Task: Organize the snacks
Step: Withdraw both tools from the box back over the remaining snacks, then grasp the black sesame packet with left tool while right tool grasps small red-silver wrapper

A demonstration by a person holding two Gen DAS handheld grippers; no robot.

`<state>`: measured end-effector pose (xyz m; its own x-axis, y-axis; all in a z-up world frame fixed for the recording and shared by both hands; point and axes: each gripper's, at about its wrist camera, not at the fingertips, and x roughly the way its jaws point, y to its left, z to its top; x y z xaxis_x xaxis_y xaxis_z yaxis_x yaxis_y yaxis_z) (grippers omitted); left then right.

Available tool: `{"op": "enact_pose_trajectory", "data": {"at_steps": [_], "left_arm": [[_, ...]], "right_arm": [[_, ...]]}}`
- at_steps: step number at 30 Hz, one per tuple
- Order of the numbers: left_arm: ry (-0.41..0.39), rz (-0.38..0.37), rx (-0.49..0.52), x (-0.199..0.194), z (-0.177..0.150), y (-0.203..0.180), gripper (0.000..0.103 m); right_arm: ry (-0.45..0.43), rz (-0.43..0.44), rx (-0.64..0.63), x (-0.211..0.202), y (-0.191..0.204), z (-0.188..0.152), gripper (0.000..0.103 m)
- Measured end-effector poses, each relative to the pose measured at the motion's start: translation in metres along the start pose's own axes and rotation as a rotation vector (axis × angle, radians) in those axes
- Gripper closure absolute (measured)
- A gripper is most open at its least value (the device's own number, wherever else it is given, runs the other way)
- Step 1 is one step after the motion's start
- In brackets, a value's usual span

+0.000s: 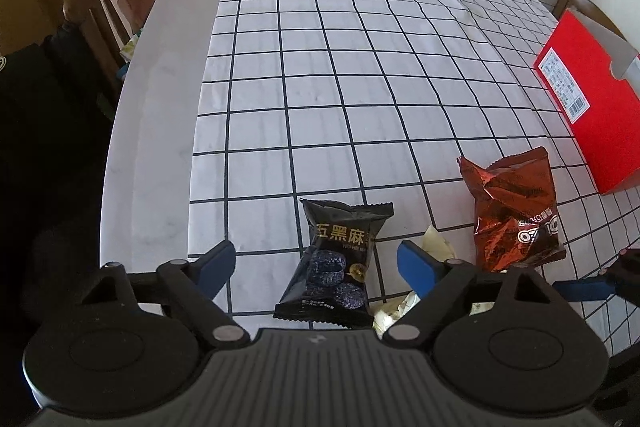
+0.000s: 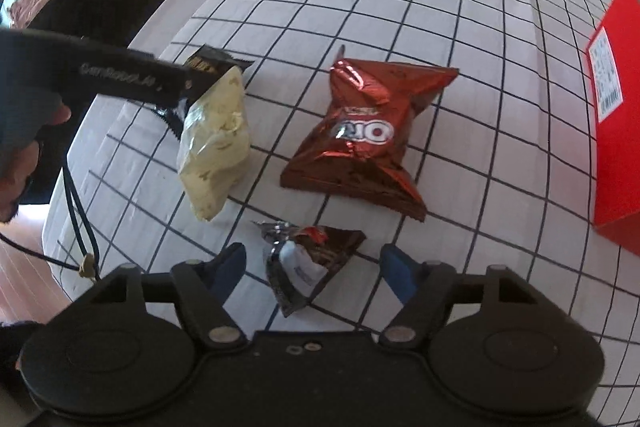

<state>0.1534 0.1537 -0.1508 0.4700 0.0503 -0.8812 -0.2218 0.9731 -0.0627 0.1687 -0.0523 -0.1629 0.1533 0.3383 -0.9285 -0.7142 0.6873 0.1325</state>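
Two pickups at once appear to be in preparation. The left gripper [image 1: 316, 267] is held over the black snack packet [image 1: 334, 267], which lies flat on the checked cloth of the table [image 1: 320, 67]. The packet's long axis runs nearly along the gripper's pointing line, so its narrow width sits across the gap between the blue fingers [image 1: 216, 263]. The jaws stand apart, no pad touching the wrapper; nothing is grasped.

The right gripper [image 2: 314, 271] is likewise released, with the small dark wrapped snack [image 2: 304, 263] lying between its blue fingers [image 2: 228, 267] and apart from both. That snack lies slightly skewed, one pointed corner directed toward the camera.

Beyond it, the red cookie bag [image 2: 360, 139] and the pale yellow packet [image 2: 216, 143] rest on the cloth, the yellow one just beside the black packet. The red box [image 2: 616, 131] stands off to the right, nearer the right hand, and is judged the likely place for the snacks.

The coming move is judged to depend on each packet staying centred as the jaws close.
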Motion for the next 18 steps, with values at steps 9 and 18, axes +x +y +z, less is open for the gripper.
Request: {"op": "enact_pose_trajectory", "data": {"at_steps": [9,18], "left_arm": [[0.036,-0.004,0.001,0.008,0.001,-0.001,0.037],[0.064,-0.023,-0.015,0.012,-0.001,0.0,0.055]], "right_arm": [[-0.007,-0.035,-0.042,0.001,0.008,-0.004,0.044],[-0.021,-0.044,-0.046,-0.003,0.006,-0.009,0.062]]}}
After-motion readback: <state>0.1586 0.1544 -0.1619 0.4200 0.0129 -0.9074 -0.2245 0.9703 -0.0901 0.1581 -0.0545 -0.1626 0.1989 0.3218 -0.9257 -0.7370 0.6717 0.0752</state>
